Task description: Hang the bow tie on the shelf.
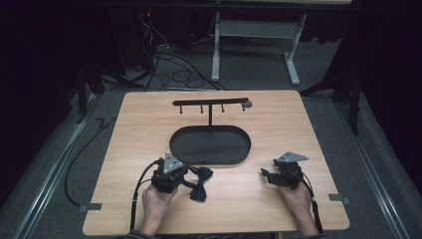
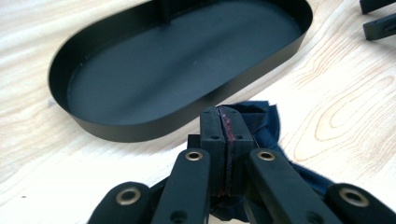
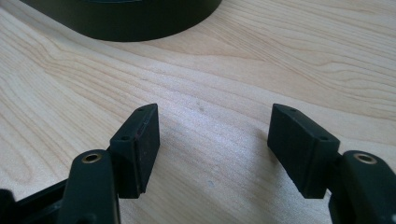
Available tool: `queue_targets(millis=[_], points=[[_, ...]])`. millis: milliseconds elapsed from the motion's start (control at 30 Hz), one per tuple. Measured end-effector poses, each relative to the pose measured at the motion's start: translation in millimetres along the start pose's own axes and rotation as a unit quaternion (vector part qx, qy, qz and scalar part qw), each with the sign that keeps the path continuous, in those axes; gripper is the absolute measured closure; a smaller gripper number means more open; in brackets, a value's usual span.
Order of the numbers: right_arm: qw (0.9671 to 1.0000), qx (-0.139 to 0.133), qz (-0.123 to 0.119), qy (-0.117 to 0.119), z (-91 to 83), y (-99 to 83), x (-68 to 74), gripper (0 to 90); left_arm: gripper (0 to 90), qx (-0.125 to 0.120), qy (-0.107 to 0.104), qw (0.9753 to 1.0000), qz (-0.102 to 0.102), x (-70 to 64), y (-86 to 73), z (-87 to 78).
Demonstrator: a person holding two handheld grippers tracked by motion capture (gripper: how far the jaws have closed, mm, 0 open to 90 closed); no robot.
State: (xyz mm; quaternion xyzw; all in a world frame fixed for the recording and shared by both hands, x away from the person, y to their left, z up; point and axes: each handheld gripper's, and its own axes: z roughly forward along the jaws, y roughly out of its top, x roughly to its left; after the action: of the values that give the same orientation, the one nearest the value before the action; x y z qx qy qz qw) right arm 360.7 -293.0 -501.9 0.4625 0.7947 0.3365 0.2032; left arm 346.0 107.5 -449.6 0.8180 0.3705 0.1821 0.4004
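Note:
A dark navy bow tie [image 1: 200,185] lies on the wooden table just in front of the black oval tray [image 1: 174,144]. My left gripper [image 1: 188,174] is at the bow tie's left end. In the left gripper view its jaws [image 2: 227,122] are pressed together, with the bow tie's blue fabric [image 2: 261,119] bunched around and under them, close to the tray's wall [image 2: 140,130]. My right gripper [image 1: 263,174] rests to the right of the tray. In the right gripper view it [image 3: 215,126] stands open over bare wood with nothing between its fingers.
A black T-shaped stand with a crossbar [image 1: 210,102] and small hooks rises from the back of the tray. The tray's near wall [image 3: 140,25] lies ahead of my right gripper. The table's front edge is close behind both hands. Cables and table legs lie on the floor beyond.

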Motion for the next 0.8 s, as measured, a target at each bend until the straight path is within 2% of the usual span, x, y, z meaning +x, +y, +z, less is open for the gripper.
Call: queue_targets(millis=[167, 500, 633, 733, 800], points=[[1.0, -0.001, -0.003, 0.002, 0.1, -0.1, 0.0, 35.6, 88.9, -0.016, -0.001, 0.9999, 0.004, 0.2, 4.2, -8.1], [1.0, 0.0, -0.003, 0.002, 0.1, 0.0, 0.1, 35.5, 88.9, -0.013, -0.004, 0.9994, 0.033, 1.5, 18.5, -15.7], [1.0, 0.0, -0.003, 0.002, 0.1, -0.1, 0.1, 35.5, 88.9, -0.02, -0.016, 0.9991, 0.033, 3.4, 23.1, -20.5], [1.0, 0.0, -0.003, 0.002, 0.1, 0.0, 0.1, 35.6, 88.9, -0.032, -0.038, 0.9986, 0.021, 7.7, 26.5, -24.9], [1.0, 0.0, -0.003, 0.003, 0.1, 0.0, 0.1, 35.6, 88.9, -0.037, -0.044, 0.9982, 0.019, 10.2, 28.8, -27.5]])
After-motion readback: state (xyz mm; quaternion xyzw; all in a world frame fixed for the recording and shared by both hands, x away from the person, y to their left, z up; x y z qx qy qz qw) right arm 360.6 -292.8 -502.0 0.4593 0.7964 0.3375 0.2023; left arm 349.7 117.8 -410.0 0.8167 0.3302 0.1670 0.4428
